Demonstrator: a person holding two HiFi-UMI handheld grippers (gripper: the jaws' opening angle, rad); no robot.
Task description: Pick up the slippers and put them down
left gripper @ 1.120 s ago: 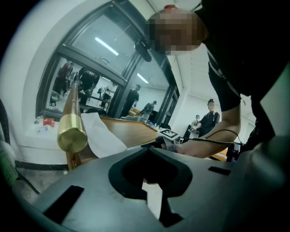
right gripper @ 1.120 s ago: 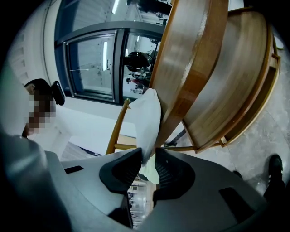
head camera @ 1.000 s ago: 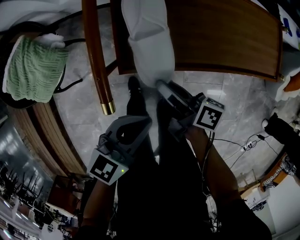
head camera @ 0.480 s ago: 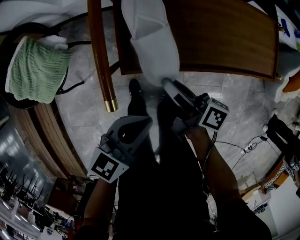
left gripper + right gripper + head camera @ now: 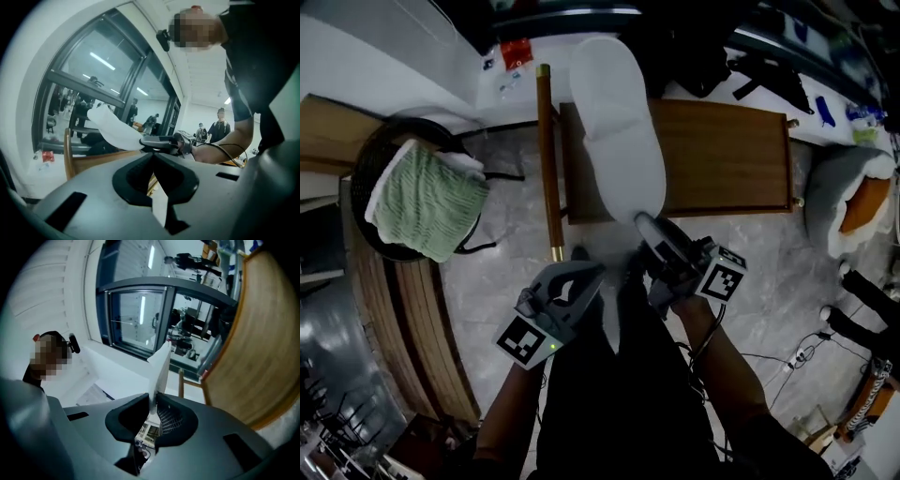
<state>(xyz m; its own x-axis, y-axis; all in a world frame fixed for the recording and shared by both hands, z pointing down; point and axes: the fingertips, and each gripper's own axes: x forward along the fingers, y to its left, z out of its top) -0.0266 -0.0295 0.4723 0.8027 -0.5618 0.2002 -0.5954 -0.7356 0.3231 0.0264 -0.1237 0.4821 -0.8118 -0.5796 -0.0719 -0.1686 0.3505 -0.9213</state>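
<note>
left tongs: my left tongs (image 5: 586, 275) are pressed together with nothing between them. they sit idle above the grey marble floor (image 5: 478, 281), apart from the slipper.
slipper: the long white fabric slipper (image 5: 617, 122) is off the floor. it reaches away from me over the left end of the brown wooden desk (image 5: 722, 155). i can't tell whether its far end touches the desk top.
right tongs: my right tongs (image 5: 645, 225) are pinching the slipper's thin edge at its near end. the jaws have just been closing on that edge.
step: i judge the pick-up done and the carry under way. this is the only slipper i can see.
next: i'd bring it over a free spot, lower it until it lies flat, then spread the right tongs. held by one edge it may droop or swing, so the move should be slow.
change: a second ago the slipper hung low beside the desk's edge and leg. now it and both tongs have come up, and the whole desk top shows below.
</note>
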